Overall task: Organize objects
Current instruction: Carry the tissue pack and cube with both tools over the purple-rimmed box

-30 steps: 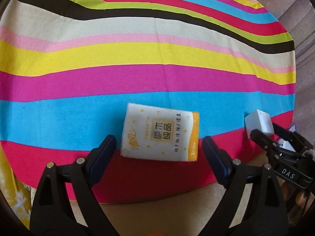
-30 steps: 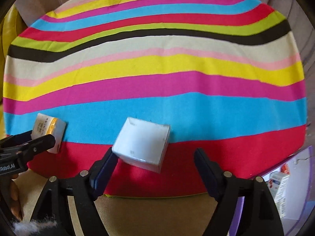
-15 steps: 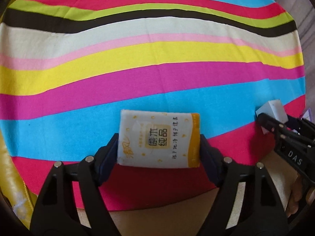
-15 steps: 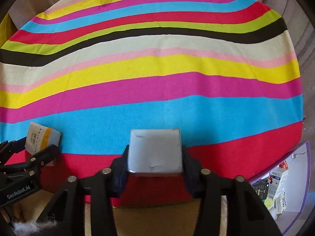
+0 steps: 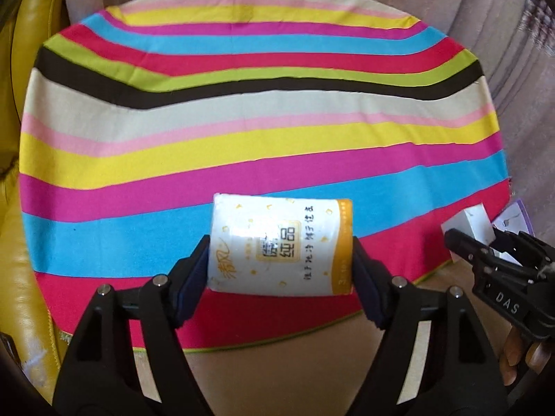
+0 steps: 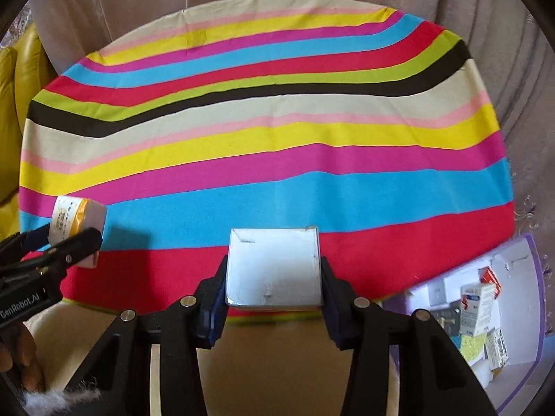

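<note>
My left gripper (image 5: pixel 281 274) is shut on a white and yellow tissue pack (image 5: pixel 281 246) and holds it above the near edge of the round striped table (image 5: pixel 242 121). My right gripper (image 6: pixel 274 287) is shut on a white box (image 6: pixel 274 267), also lifted over the table's near edge. In the left wrist view the right gripper (image 5: pixel 485 246) with the white box (image 5: pixel 468 222) shows at the right. In the right wrist view the left gripper (image 6: pixel 66 239) with the tissue pack (image 6: pixel 76 215) shows at the left.
A purple-edged open box (image 6: pixel 503 312) holding several small cartons sits low at the right, beside the table (image 6: pixel 260 104). A yellow leather seat (image 5: pixel 20 242) stands at the left. A curtain (image 5: pixel 503 34) hangs behind the table.
Both grippers closed on their objects, the left on the tissue pack and the right on the white box. Both then lifted and pulled back, so more of the table shows.
</note>
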Demonstrator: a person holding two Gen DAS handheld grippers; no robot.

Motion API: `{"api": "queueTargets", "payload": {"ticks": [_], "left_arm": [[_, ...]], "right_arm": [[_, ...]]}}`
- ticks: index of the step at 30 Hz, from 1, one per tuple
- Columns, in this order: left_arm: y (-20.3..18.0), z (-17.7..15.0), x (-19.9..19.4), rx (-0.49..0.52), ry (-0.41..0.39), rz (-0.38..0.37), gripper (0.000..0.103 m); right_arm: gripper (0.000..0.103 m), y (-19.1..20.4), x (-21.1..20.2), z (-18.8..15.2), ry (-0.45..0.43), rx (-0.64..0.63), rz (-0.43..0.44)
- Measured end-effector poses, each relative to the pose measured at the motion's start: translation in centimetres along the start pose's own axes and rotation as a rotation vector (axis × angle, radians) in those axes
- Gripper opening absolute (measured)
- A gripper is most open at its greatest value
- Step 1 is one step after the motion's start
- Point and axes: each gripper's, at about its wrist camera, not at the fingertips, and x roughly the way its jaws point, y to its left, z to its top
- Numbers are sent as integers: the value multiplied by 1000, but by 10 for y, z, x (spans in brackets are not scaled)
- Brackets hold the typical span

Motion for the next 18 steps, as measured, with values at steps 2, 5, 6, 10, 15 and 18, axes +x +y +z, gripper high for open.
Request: {"api": "queueTargets", "payload": {"ticks": [2,5,6,10,15,18], "left_arm": [[-6,-1,-3,-2,9,-21,77],[-23,-6,-10,30,2,-12,77],[-28,-10,-15,32,0,-10,77],[-42,-15,-21,34,-4,-19,77],[-63,-24,-28,74,-17,-33,77],[-77,-27,-33,98,-23,-48,77]], "right_arm": [[47,-3,-5,-3,-10,6,5],[47,-14,-18,-13,-25,22,10],[47,-17,-22,-16,-30,27,11],[47,-25,-25,-22,-42,45,8],[47,-37,-36,-33,-56,66,2],[47,-46,-45,-39,-66,74,-5]]}}
